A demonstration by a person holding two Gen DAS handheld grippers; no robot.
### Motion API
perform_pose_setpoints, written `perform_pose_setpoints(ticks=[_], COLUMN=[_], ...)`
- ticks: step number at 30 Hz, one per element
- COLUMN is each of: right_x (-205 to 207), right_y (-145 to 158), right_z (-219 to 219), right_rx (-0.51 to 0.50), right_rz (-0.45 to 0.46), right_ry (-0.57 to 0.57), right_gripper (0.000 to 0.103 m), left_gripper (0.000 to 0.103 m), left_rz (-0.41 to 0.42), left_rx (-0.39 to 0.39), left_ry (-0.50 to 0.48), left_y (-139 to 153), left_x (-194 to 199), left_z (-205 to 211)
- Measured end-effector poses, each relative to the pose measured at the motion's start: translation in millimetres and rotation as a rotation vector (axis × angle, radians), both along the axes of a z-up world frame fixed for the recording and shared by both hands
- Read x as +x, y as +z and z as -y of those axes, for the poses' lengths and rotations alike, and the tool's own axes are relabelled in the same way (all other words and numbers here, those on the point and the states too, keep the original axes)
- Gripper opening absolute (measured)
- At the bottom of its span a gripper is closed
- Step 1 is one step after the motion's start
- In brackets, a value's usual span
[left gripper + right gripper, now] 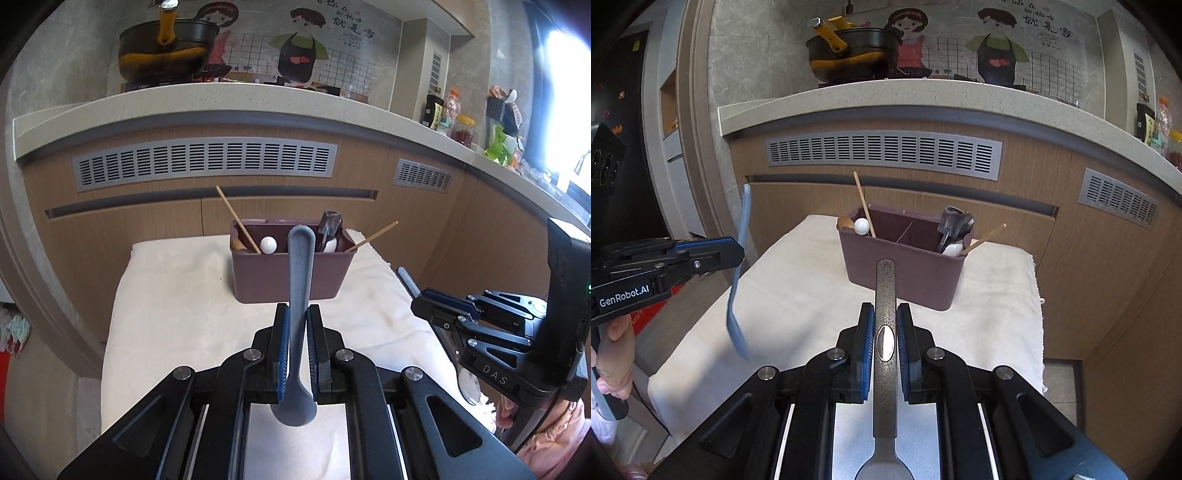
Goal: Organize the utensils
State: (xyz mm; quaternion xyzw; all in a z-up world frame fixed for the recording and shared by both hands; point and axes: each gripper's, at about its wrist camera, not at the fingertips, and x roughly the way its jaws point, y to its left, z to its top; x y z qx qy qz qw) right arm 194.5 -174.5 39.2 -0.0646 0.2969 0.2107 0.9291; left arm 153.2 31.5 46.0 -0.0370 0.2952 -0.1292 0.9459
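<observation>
utensil holder (pixel 291 273) on cloth (pixel 177 295), chopsticks (pixel 236 219) inside, counter (pixel 221 99) behind, pot (pixel 166 51) on top

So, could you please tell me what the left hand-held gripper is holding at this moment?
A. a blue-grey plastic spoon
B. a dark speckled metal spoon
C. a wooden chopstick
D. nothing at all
A: the left hand-held gripper is shut on the handle of the blue-grey plastic spoon, bowl end towards the camera; the dark speckled metal spoon sits in the right hand-held gripper.
</observation>
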Motion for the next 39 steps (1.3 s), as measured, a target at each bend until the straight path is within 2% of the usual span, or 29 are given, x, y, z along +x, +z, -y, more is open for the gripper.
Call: perform_pose_setpoints(ticks=[14,19,21,22,24,26,31,32,35,37,38,39], right_x=[4.0,9.2,11.2,12.0,12.4,13.2,19.3,20.4,24.6,26.1,26.4,26.5], right_y=[-6.2,-13.1,-16.7,-18.9,-23.1,-27.1,-36.8,-38.3,-43.4,-46.1,-47.0,-47.9], right_z=[3.9,3.9,4.6,5.0,5.2,5.4,9.2,10.1,12.3,14.3,15.3,16.6], right_rx=[-0.005,-0.009,-0.008,-0.01,-0.013,-0.015,-0.015,-0.016,-0.012,-0.002,0.005,0.015], right_rz=[-0.023,-0.054,-0.067,-0.073,-0.081,-0.09,-0.117,-0.122,-0.143,-0.156,-0.158,-0.16], right_ry=[-0.002,-0.005,-0.007,-0.005,0.0,0.002,-0.011,-0.014,-0.019,-0.016,-0.014,-0.011], right_gripper=[0.011,0.011,0.011,0.011,0.011,0.011,0.011,0.011,0.011,0.011,0.011,0.011], left_gripper=[0.009,0.011,0.011,0.013,0.025,0.047,0.052,0.052,0.053,0.052,0.038,0.033], left_rz=[-0.017,-0.141,-0.21,-0.234,-0.302,-0.357,-0.433,-0.444,-0.492,-0.48,-0.476,-0.464], left_rx=[0.005,0.001,0.037,0.052,0.092,0.134,0.29,0.325,0.366,0.317,0.297,0.282], left_ry=[0.006,-0.006,-0.048,-0.067,-0.136,-0.186,-0.266,-0.273,-0.261,-0.245,-0.212,-0.184], left_y=[-1.1,-27.6,-48.0,-55.5,-76.8,-96.4,-130.6,-136.9,-153.2,-152.5,-152.0,-151.2], left_x=[2.6,25.1,39.5,44.6,60.0,74.2,96.8,102.1,114.8,120.7,123.2,123.2], left_z=[0.8,-9.4,-8.4,-7.1,-5.3,-2.9,15.0,19.6,26.1,23.4,20.5,18.1])
